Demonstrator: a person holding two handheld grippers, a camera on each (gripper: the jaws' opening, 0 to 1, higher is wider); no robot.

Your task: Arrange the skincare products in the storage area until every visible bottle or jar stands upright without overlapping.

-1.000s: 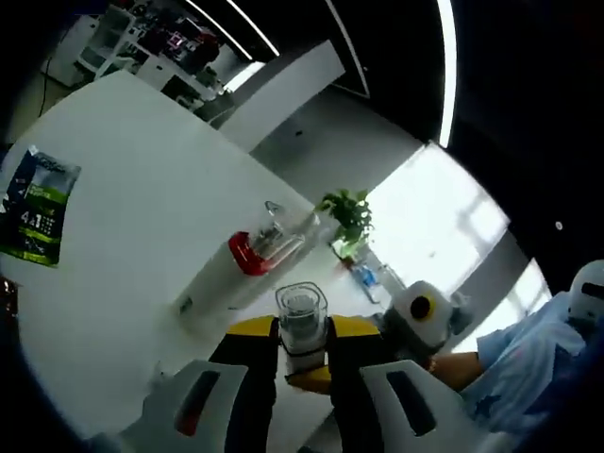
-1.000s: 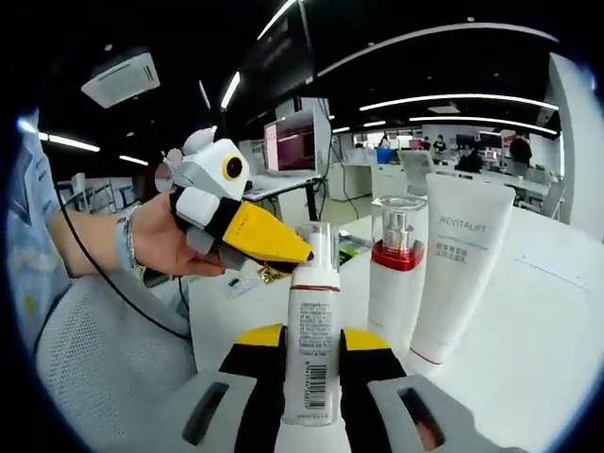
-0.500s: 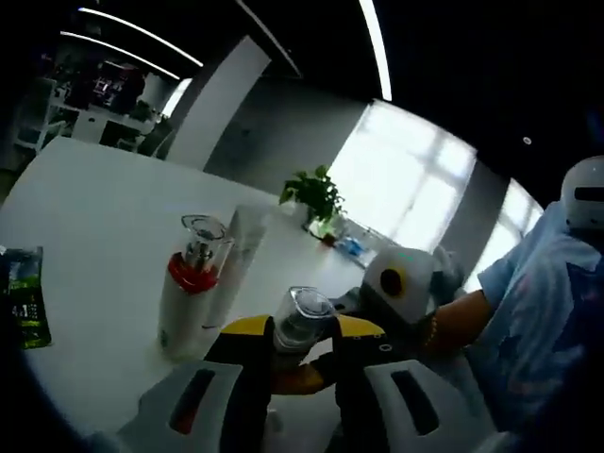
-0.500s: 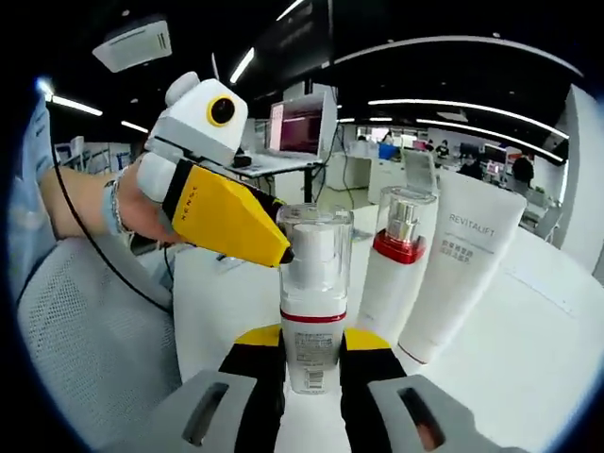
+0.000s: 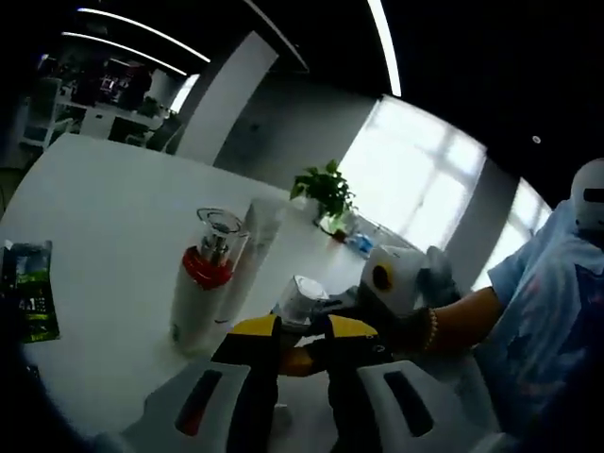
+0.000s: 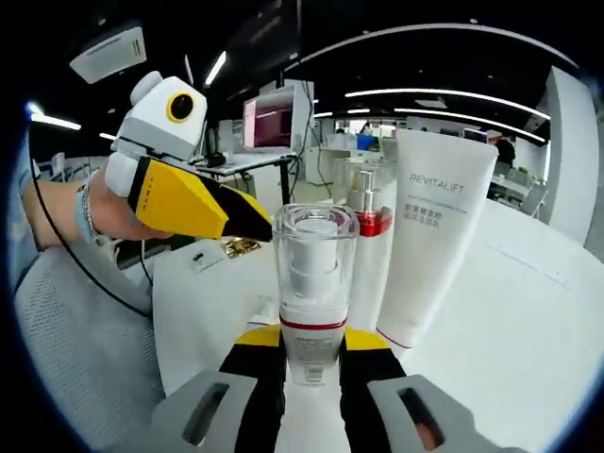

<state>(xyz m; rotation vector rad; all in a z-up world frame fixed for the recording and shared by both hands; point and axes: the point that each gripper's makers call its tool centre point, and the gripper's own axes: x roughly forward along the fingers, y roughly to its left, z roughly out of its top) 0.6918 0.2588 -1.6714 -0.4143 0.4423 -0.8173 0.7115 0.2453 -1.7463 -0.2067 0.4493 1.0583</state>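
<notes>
Two pump bottles and one tube stand upright; right gripper clamps one bottle, left gripper's grip unclear.

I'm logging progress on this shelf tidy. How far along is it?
Done: the white tube and the red-collared pump bottle stand upright side by side on the white table. In hand: the right hand-held gripper holds the clear-capped pump bottle upright, the left hand-held gripper at its cap. Left: set it down clear of the others and let go.
</notes>
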